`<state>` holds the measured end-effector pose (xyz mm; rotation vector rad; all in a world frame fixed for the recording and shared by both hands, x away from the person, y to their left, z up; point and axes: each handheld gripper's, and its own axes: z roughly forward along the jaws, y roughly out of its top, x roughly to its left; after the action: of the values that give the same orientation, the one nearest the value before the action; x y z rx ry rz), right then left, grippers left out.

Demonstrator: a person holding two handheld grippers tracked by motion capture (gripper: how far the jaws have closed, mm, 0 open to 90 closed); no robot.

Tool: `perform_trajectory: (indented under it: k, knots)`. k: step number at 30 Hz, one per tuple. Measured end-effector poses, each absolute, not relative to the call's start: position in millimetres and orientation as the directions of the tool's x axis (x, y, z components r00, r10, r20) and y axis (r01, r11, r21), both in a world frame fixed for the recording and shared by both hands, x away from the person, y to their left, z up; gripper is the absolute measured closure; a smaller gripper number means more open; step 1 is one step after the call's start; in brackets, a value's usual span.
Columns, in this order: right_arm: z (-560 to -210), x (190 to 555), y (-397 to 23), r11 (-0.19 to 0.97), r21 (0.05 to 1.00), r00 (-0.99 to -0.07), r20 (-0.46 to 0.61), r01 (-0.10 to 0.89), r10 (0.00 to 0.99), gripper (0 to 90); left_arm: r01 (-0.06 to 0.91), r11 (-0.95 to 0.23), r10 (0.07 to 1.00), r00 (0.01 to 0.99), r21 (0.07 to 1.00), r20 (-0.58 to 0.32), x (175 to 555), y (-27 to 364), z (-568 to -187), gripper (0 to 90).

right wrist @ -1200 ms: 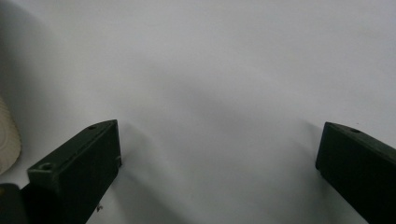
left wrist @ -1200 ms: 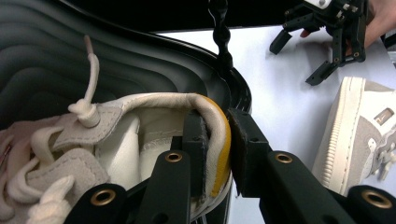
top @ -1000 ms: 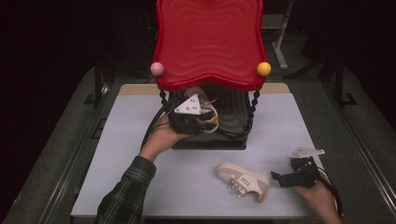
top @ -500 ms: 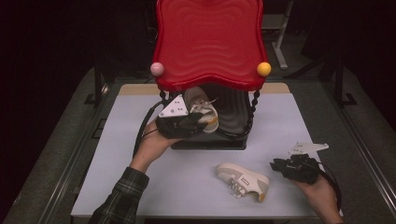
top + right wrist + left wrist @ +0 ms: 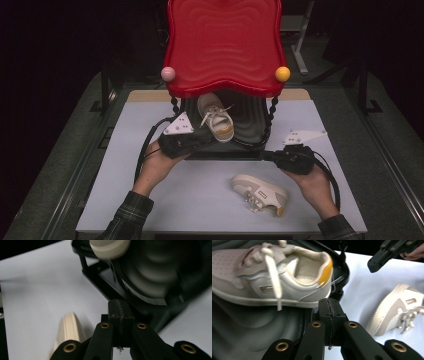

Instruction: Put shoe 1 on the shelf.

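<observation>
Left gripper (image 5: 207,141) sits clenched on nothing at the shelf (image 5: 250,131), just at 7 o'clock of the shoe (image 5: 216,118) resting there. Right gripper (image 5: 267,156) is clenched empty too. Second shoe (image 5: 260,194) lies on the table (image 5: 110,185) at 6 o'clock; next I judge I must open over it and grasp.
</observation>
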<state>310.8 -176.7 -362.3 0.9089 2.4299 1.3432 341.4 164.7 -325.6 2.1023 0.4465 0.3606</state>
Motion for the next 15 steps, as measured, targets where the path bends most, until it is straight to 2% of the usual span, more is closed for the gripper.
perform_trajectory:
  k: [7, 15]
  knots:
    - [-351.0, 328.3, -138.3, 0.423, 0.83, -0.811, 0.059, 0.363, 0.581, 89.6, 0.216, -0.509, 0.488, 0.87, 0.834, 0.073, 348.8, 163.1, -336.3, 89.9]
    - [-343.2, 345.5, -125.9, 0.421, 0.84, -0.804, 0.029, 0.342, 0.593, 89.8, 0.232, -0.517, 0.508, 0.858, 0.824, 0.078, 355.0, 153.6, -341.3, 89.9]
